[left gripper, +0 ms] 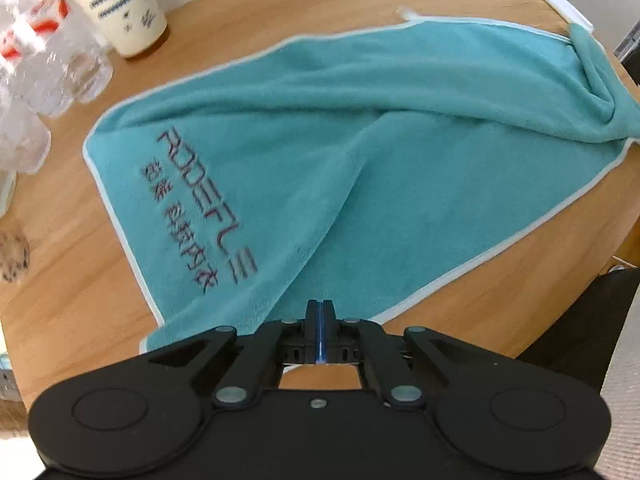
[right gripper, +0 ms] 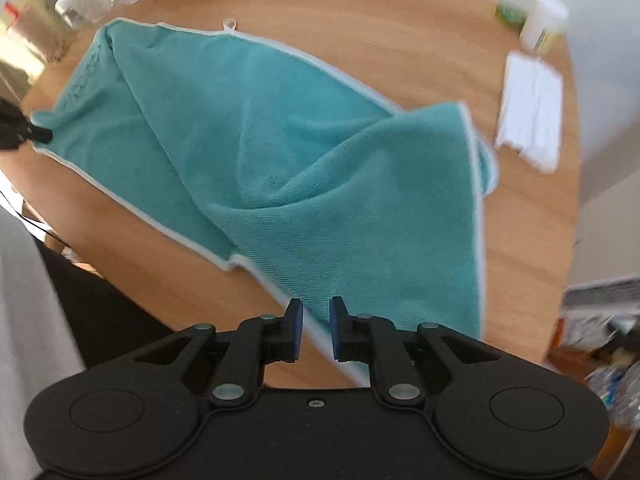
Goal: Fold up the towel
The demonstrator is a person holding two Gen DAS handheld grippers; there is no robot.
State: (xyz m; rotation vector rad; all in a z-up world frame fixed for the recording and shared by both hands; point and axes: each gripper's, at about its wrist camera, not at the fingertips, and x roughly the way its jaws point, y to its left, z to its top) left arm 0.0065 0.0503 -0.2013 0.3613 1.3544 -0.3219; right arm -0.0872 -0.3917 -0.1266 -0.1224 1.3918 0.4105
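Pinching near corner of teal microfibre towel w/ white trim (left gripper: 360,152): left gripper (left gripper: 319,312), jaws pressed together on it. Right gripper (right gripper: 316,320) spread, straddling the opposite white edge. Towel lies rumpled on round wooden table (left gripper: 80,280), partly lifted.

Bright, even daylight across both fisheye views; soft shadows in the folds of the towel (left gripper: 360,152). Strong barrel distortion, with the tabletop (left gripper: 80,288) rim bowed and dark vignette at the corners. Overexposed glare on plastic bottles (left gripper: 44,60) at 10 o'clock, left view. Motion blur at 3 to 4 o'clock, right view, smearing white sheets (right gripper: 530,110) and clutter.
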